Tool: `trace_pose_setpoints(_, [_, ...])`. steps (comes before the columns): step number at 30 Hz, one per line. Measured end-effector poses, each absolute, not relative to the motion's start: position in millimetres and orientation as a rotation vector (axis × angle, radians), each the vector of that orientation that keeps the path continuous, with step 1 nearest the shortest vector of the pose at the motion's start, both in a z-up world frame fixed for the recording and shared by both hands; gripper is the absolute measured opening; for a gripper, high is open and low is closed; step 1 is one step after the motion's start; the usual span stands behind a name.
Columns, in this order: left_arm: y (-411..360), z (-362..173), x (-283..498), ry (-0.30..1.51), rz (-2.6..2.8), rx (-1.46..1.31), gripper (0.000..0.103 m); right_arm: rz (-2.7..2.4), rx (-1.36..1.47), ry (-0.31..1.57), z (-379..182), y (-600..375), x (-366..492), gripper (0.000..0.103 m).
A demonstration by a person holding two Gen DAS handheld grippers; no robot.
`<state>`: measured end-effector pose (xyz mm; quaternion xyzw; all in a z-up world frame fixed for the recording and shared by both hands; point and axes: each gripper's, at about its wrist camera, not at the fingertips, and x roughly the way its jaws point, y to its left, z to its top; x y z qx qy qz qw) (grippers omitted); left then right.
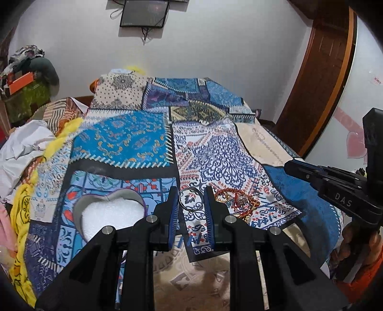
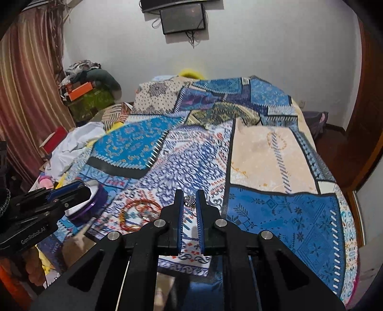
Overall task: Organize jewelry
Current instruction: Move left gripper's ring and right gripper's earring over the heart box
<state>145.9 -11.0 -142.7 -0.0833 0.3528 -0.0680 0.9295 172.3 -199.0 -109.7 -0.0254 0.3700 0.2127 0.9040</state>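
Nearest your left lens, your left gripper has its blue-padded fingers set on either side of a silver bangle; the ring stands upright between the pads and fills the gap, so the claw looks closed onto it. Just left of those fingers sits the heart-shaped box, open, white-lined, with a purple rim, resting on the patterned bedspread. Just right of them lies a tangle of red and gold bracelets on the cloth.

In your right view, your right gripper is narrowed around a small silver ornament, pinched between the tips. To its left a loop of red and gold bangles lies flat on the spread, and beyond that the box shows its purple wall with the left gripper over it.

Farther out the bedspread runs up over pillows. A heap of clothes sits in the left corner, striped curtains hang beside it, and a dark screen is mounted on the white wall.
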Motion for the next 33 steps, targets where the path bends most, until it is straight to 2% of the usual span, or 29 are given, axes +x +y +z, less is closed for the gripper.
trace_pose_setpoints(17, [43.1,-103.3,116.7,0.62,-0.055,-0.141,0.02,0.561,-0.1,0.676,-78.5,-128.7,151.2,0.009])
trace_pose_setpoints(33, [91.9,-128.1,122.4,0.688,-0.018,-0.202,0.02,0.703,-0.131,0.7,-89.4,-62.3,157.8,0.009])
